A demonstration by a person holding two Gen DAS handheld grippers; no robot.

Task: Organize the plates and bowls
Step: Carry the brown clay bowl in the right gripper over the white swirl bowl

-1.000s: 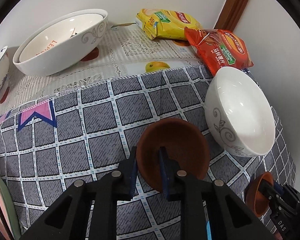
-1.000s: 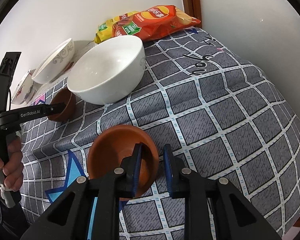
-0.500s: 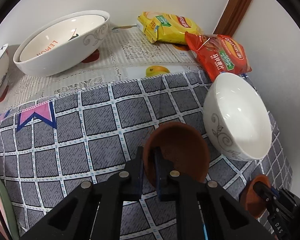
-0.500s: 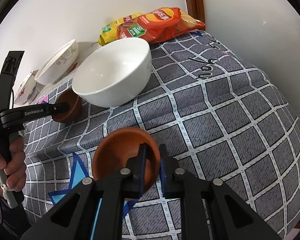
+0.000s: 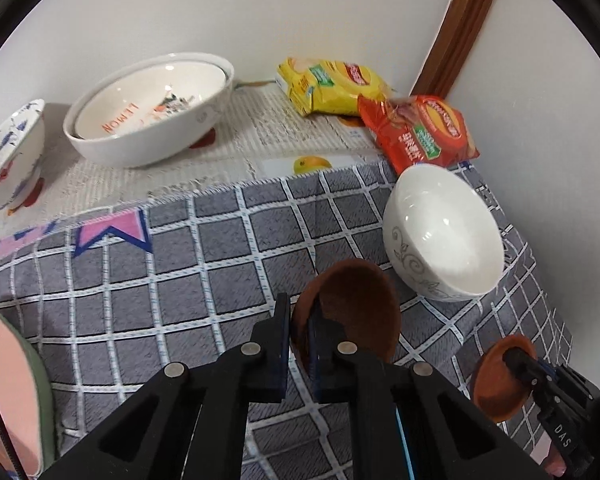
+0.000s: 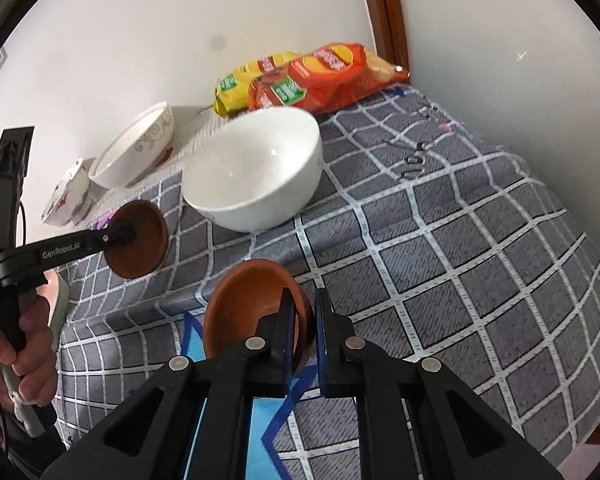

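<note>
Brown bowl [image 5: 356, 308] is clamped at its rim by the left gripper [image 5: 300, 320], lifted and tilted above the checked cloth [image 5: 180, 272]. Second brown bowl [image 6: 252, 300] is pinched by the right gripper [image 6: 305, 320], near the white bowl [image 6: 256, 172].

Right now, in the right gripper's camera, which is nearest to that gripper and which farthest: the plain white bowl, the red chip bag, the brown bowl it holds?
1. Brown bowl, clamped in the right gripper.
2. Plain white bowl, just beyond, mid-table.
3. Red chip bag, far back by the wall.
</note>
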